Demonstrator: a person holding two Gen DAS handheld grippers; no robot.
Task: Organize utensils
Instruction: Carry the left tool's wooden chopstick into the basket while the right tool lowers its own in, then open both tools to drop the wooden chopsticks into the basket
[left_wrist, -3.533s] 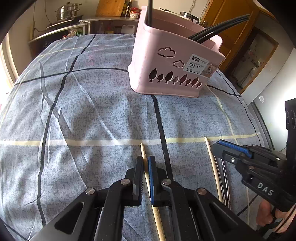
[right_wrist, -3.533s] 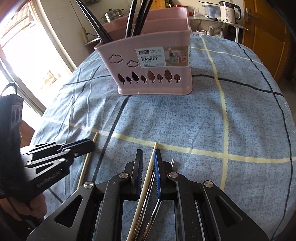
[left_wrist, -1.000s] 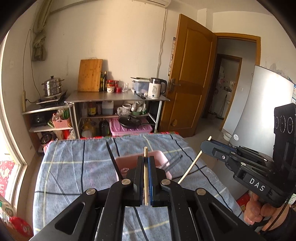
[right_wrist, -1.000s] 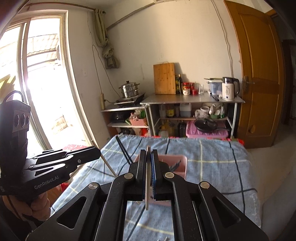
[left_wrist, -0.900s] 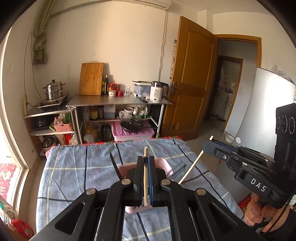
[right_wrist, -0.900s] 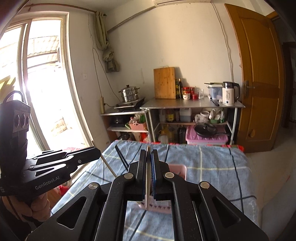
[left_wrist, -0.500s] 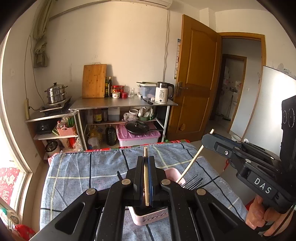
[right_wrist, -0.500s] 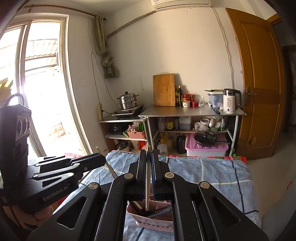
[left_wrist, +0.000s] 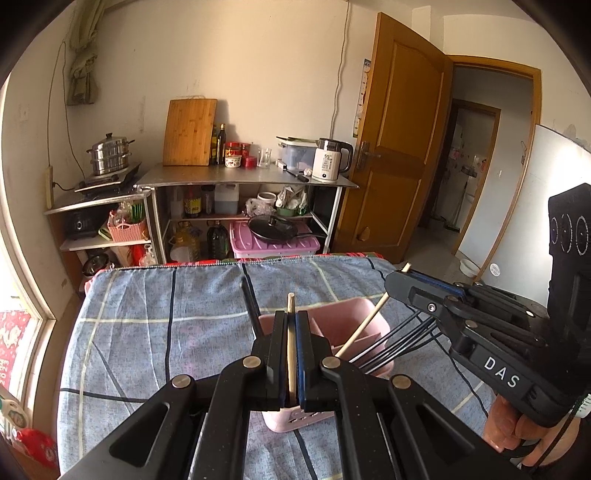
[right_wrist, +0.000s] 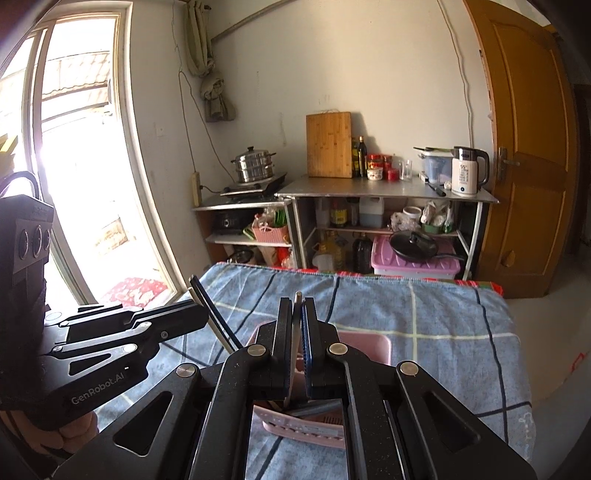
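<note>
Chopsticks: your left gripper pinches one chopstick at lower centre, right gripper pinches another stick; both hang over the pink basket on the blue cloth, low in frame.

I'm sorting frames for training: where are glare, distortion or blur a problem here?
Right wrist view: the window is blown out white. Left wrist view: even light, the door bows from fisheye. Both views: dark vignette corners, sharp basket and chopstick.
</note>
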